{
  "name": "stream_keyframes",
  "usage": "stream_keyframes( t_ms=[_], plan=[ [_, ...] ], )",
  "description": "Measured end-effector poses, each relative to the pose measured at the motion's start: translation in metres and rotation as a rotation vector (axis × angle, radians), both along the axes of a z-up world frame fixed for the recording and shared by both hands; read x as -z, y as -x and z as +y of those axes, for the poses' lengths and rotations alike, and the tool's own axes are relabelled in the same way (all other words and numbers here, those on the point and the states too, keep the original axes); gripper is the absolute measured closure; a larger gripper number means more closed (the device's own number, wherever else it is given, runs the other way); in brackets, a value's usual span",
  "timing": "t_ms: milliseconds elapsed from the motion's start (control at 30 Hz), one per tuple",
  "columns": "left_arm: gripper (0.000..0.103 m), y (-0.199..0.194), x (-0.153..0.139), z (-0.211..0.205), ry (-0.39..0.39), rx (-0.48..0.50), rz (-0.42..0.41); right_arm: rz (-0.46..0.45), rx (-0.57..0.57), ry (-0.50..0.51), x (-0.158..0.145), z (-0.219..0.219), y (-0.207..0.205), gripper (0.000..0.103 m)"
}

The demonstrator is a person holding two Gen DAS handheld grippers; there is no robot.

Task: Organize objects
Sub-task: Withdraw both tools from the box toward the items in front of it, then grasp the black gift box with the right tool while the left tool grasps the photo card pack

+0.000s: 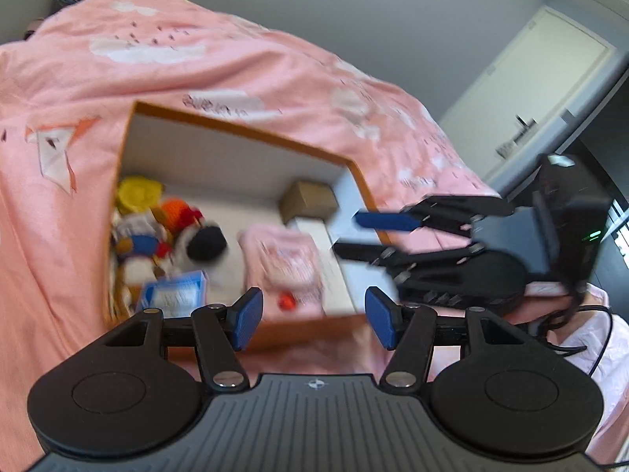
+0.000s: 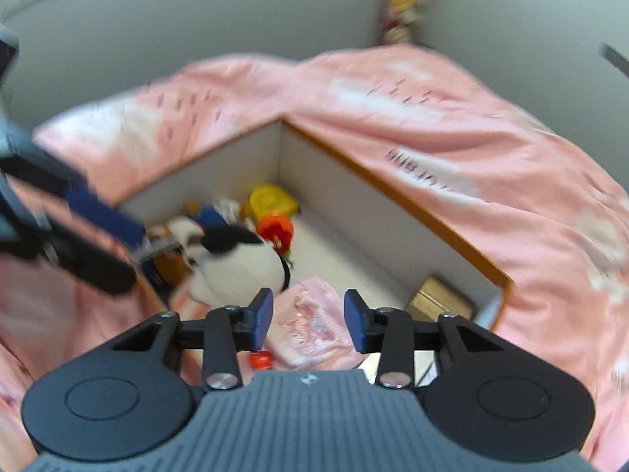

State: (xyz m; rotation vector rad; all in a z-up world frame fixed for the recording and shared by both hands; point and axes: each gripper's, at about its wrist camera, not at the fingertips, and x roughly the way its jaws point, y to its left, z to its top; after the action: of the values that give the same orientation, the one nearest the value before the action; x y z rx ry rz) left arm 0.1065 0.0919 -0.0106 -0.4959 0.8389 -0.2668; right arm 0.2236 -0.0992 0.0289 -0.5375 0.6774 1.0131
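Note:
An open box with an orange rim (image 1: 243, 130) (image 2: 432, 223) and white walls lies on a pink bedspread. Inside are a black-and-white plush (image 1: 208, 242) (image 2: 236, 263), a yellow toy (image 1: 139, 192) (image 2: 271, 200), a blue carton (image 1: 173, 293), a pink pouch (image 1: 283, 259) (image 2: 306, 314), a small red piece (image 1: 287, 301) (image 2: 260, 360) and a brown carton (image 1: 308, 198) (image 2: 440, 303). My left gripper (image 1: 314, 318) (image 2: 106, 236) hangs open above the box's near edge, nothing between its pads. My right gripper (image 2: 308, 322) (image 1: 361, 236) stands open over the pink pouch, clear of it.
The pink bedspread (image 1: 157, 59) (image 2: 471, 118) surrounds the box on all sides. Grey walls rise behind the bed. A white door (image 1: 550, 78) stands at the far right. A black cable (image 1: 597, 350) trails from the right gripper over a pale pink sleeve.

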Motion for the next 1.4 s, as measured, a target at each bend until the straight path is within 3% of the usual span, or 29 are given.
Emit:
stream_keyframes(
  t_ms=[133, 300, 433, 533, 667, 867, 967, 1133, 1200, 1267, 1367, 1400],
  plan=[
    [0.035, 0.016, 0.016, -0.008, 0.013, 0.040, 0.075, 0.030, 0.152, -0.070, -0.015, -0.031, 0.035, 0.060],
    [0.036, 0.034, 0.046, -0.023, -0.048, 0.116, 0.180, 0.228, 0.350, -0.112, 0.002, -0.073, 0.075, 0.059],
    [0.037, 0.046, 0.071, -0.034, -0.118, 0.137, 0.250, 0.414, 0.479, -0.125, 0.038, -0.087, 0.103, 0.042],
    [0.038, 0.055, 0.082, -0.040, -0.166, 0.138, 0.284, 0.487, 0.548, -0.127, 0.056, -0.090, 0.125, 0.034],
    [0.038, 0.061, 0.083, -0.037, -0.166, 0.117, 0.282, 0.484, 0.580, -0.061, 0.069, -0.078, 0.146, 0.032],
    [0.038, 0.066, 0.079, -0.034, -0.157, 0.088, 0.263, 0.351, 0.501, 0.077, 0.075, -0.048, 0.166, 0.032],
    [0.038, 0.067, 0.078, -0.036, -0.165, 0.093, 0.254, 0.348, 0.515, 0.136, 0.090, -0.041, 0.161, 0.031],
    [0.038, 0.065, 0.082, -0.038, -0.167, 0.103, 0.265, 0.340, 0.503, 0.213, 0.110, -0.028, 0.156, 0.013],
    [0.038, 0.065, 0.083, -0.038, -0.170, 0.103, 0.265, 0.325, 0.497, 0.245, 0.117, -0.024, 0.155, 0.012],
    [0.038, 0.065, 0.084, -0.039, -0.169, 0.105, 0.267, 0.332, 0.512, 0.248, 0.120, -0.026, 0.152, 0.013],
    [0.038, 0.064, 0.085, -0.040, -0.152, 0.130, 0.267, 0.357, 0.566, 0.214, 0.116, -0.040, 0.145, 0.029],
    [0.038, 0.063, 0.086, -0.042, -0.143, 0.144, 0.265, 0.377, 0.590, 0.190, 0.114, -0.048, 0.141, 0.029]
  ],
)
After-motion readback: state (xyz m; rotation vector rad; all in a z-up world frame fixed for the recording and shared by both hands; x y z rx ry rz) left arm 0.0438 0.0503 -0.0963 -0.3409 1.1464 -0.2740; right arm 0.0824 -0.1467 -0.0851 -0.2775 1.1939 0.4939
